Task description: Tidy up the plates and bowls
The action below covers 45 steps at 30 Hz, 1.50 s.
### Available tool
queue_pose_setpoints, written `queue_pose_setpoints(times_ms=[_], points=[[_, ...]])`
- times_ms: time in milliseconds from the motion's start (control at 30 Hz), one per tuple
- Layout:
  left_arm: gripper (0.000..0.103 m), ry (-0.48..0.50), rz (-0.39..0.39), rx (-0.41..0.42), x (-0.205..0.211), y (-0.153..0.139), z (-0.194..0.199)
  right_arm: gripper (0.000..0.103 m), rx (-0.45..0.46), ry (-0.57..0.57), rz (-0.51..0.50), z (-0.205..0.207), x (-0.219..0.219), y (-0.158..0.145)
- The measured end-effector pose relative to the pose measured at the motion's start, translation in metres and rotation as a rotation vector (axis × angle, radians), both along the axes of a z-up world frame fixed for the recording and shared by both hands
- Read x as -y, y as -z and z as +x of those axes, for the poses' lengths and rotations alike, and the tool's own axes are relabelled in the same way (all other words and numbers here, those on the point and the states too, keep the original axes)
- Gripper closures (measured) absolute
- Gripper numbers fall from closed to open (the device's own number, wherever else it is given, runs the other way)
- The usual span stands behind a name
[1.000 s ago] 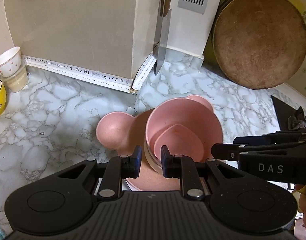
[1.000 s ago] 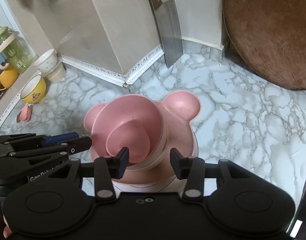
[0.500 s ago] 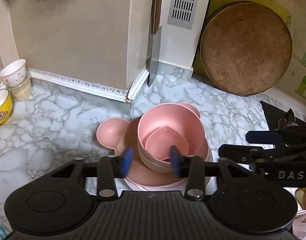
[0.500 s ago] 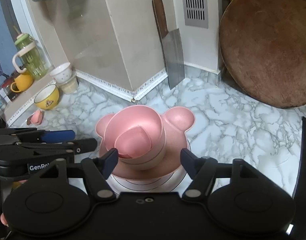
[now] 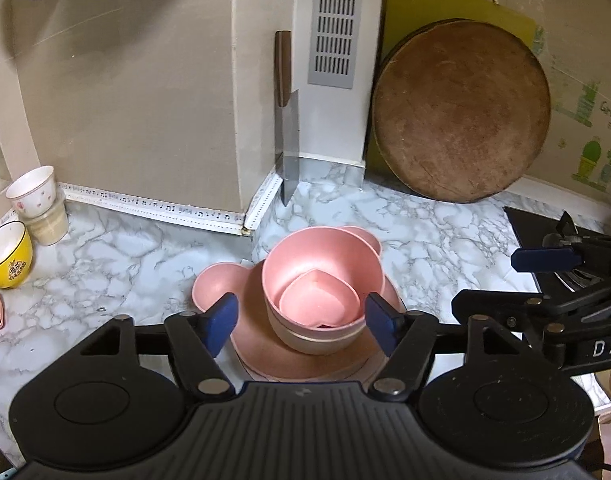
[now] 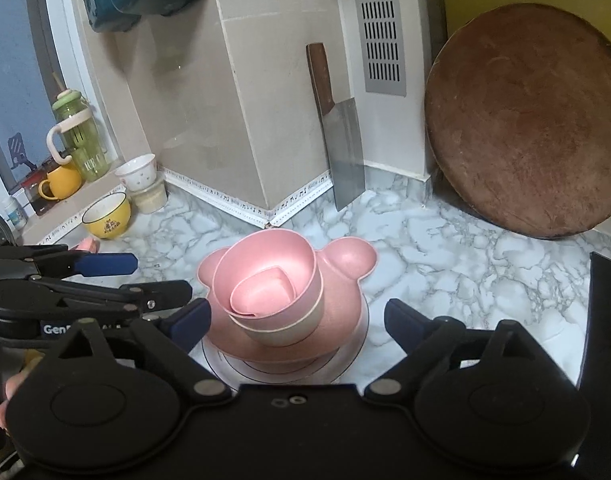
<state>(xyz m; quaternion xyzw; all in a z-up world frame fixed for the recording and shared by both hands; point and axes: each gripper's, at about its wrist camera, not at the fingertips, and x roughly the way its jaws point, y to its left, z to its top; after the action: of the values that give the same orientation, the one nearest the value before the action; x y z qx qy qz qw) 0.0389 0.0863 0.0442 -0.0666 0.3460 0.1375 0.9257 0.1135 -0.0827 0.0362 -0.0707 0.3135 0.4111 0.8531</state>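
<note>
Left gripper (image 5: pixel 301 322) and right gripper (image 6: pixel 297 322), jaws opening and gripping nothing, are hovering before the pink bowl (image 5: pixel 323 280) nested on the bear-eared plate (image 6: pixel 345 258)

Left gripper (image 5: pixel 301 322): matte black body, ribbed top plate, a round disc moulded on either side, silver pivot screws on the linkage arms, dark blue pads on the fingertips (image 5: pixel 220 320). Right gripper (image 6: pixel 297 320) is built the same, black with blue pads, though its top plate is smooth; white lettering runs along the side of each, only partly readable.
</note>
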Motion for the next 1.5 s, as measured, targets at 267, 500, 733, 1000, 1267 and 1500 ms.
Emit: queue_pose_setpoints(times_ms=[267,500,733,1000,1267,1500], points=[[0.010,0.043,-0.007,0.053,0.012,0.001,-0.010,0.001,0.057,-0.004,0.075,-0.009,0.025,-0.001],[0.000,0.048,-0.051,0.097,0.014,0.007,-0.019,0.000,0.118,0.027,0.084,-0.025,0.036,0.004],[0.000,0.032,-0.064,0.106,0.019,0.012,-0.031,0.000,0.115,0.064,0.102,-0.041,0.044,0.012],[0.000,0.026,-0.076,0.131,0.028,0.012,-0.041,0.000,0.109,0.171,0.102,-0.052,0.053,0.022],[0.000,0.026,-0.067,0.145,0.038,0.013,-0.044,0.000,0.145,0.262,0.108,-0.060,0.063,0.026],[0.000,0.023,-0.078,0.145,0.039,0.014,-0.045,0.000,0.133,0.286,0.129,-0.060,0.067,0.028]])
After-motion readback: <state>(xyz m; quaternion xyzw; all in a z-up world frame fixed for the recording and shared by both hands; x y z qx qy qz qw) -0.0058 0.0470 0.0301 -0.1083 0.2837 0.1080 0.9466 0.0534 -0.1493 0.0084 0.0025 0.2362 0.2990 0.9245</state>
